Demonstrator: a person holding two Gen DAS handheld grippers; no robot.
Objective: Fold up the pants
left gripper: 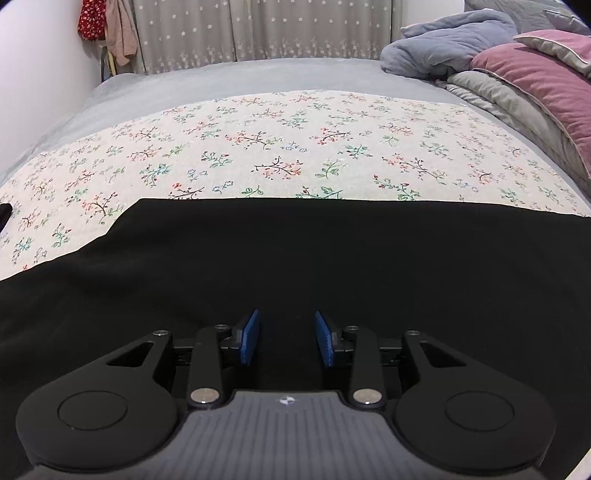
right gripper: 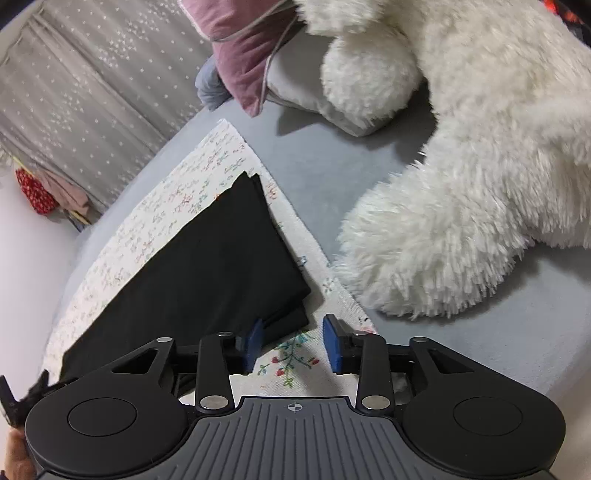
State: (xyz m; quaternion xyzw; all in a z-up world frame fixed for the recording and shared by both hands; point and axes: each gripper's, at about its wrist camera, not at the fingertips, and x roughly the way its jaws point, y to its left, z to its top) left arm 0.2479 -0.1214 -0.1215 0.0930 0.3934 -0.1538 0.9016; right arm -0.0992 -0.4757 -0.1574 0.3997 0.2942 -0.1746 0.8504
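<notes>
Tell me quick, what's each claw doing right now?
Left claw: open, over the black pants, gripping nothing.
Right claw: open, by the pants' corner, gripping nothing.

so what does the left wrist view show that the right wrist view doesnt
Only the left wrist view: the left gripper, open over the black pants.
Only the right wrist view: a white fluffy plush and the right gripper, open beside the pants' folded corner, nothing between its pads.
Both: pants, floral cloth, starred curtain, pink pillow.
</notes>
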